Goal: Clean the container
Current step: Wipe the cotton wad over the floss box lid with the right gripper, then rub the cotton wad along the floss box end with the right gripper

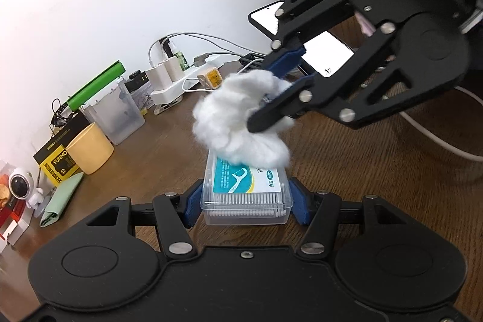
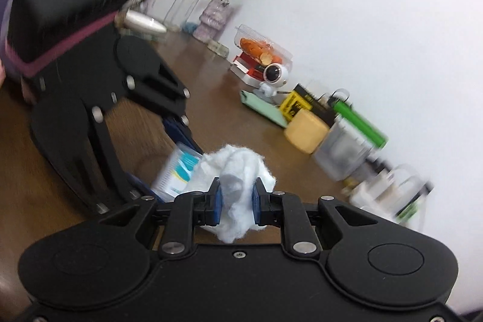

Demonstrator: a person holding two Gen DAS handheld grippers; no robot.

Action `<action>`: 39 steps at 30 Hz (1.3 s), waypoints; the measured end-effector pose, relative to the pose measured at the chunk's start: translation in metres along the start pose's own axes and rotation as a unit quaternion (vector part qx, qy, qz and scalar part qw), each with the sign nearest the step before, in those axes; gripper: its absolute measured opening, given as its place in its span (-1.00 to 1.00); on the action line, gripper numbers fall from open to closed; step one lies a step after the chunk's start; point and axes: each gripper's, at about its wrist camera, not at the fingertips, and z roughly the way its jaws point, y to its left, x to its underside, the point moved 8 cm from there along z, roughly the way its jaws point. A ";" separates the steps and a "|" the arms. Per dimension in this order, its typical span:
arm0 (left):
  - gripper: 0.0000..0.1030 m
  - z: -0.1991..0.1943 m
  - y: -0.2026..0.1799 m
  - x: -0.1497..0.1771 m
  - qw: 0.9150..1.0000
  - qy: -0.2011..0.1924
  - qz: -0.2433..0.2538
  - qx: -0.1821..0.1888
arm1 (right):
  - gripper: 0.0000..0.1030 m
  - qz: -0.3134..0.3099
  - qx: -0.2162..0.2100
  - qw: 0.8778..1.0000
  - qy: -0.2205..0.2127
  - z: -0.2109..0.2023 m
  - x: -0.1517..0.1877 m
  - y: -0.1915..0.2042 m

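Between the blue pads of the left gripper [image 1: 246, 201], in the left wrist view, sits the clear container [image 1: 247, 195], clamped at both short sides and resting on the wooden bench [image 1: 347, 186]. Its lid carries a teal and white label with a floss-pick drawing and small print too fine to read; rows of white picks show through the near wall. A wad of white cotton [image 1: 241, 122] touches the far end of the lid, pinched in the right gripper [image 1: 271, 98], which reaches in from the upper right. Along the wall at left stand a yellow cup [image 1: 89, 151], a black and yellow box [image 1: 59, 165] lettered "YUNMO" (the rest is cut off by the cup), a grey plastic tub [image 1: 116, 115] and a white power strip [image 1: 181, 80]. A lit phone [image 1: 305, 41] lies behind the right gripper. Bare bench lies open to the left and right of the container.

From the right wrist view, the right gripper [image 2: 237, 201] stands narrow, its pads squeezing the cotton [image 2: 235, 171], which bulges above and below them. Just beyond, blurred, the container [image 2: 178, 171] shows its teal label, unreadable here, held by the left gripper [image 2: 169, 153] coming from the left. The wall-side row of clutter runs to the right, well apart from the container, with clear bench between.
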 end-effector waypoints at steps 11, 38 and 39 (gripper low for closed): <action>0.12 0.002 0.004 0.001 1.000 0.002 -0.016 0.010 | -0.62 -0.009 0.021 1.000 -0.015 0.011 0.006 -0.028; 0.12 0.002 0.006 0.001 1.000 0.002 -0.017 0.010 | -0.61 0.007 0.019 1.000 -0.007 0.008 0.015 -0.022; 0.12 0.002 0.006 0.001 1.000 0.002 -0.017 0.010 | -0.61 0.007 0.020 1.000 -0.008 0.008 0.015 -0.022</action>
